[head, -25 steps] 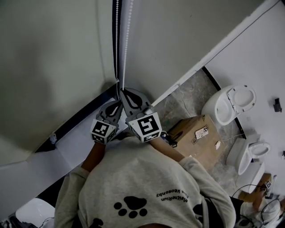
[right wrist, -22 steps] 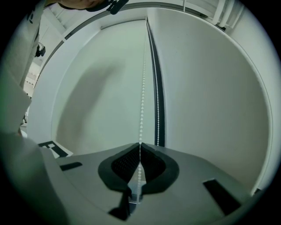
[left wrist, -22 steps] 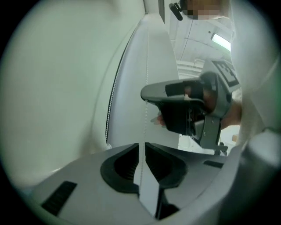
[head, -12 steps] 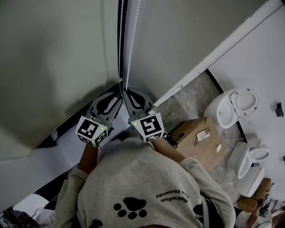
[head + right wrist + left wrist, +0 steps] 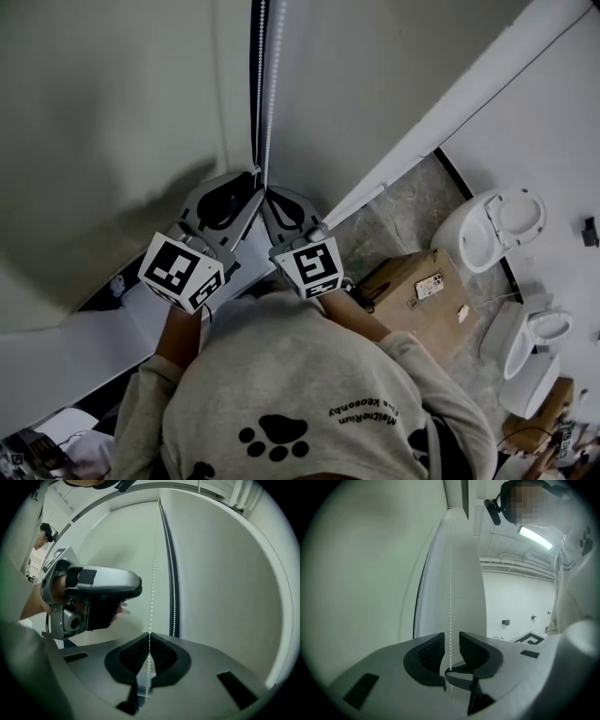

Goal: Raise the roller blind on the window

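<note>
Head view from above a person in a grey sweatshirt with a black paw print (image 5: 309,384), both grippers raised to a window; pale grey roller blind (image 5: 112,112) hangs at left, covering most of the window, its lower edge just above a dark band and a white sill.

White bead chain (image 5: 265,84) drops vertically along the blind's right edge, beside a dark vertical strip, and passes down to the tips of both grippers.

Left gripper (image 5: 255,176): jaws spread, having just been opening; in the left gripper view (image 5: 451,637) the chain (image 5: 450,597) runs down through the gap between the ribbed pads, neither pad pressing on it.

Right gripper (image 5: 266,193): jaws pressed together on the chain; in the right gripper view (image 5: 149,637) the beads (image 5: 153,573) enter the closed pads at their tips and emerge below; the left gripper (image 5: 89,597) appears at upper left, held in a hand.

Background, right of the head view: brown cardboard box (image 5: 417,291) on a mottled floor, near a white ceramic toilet (image 5: 492,225).
</note>
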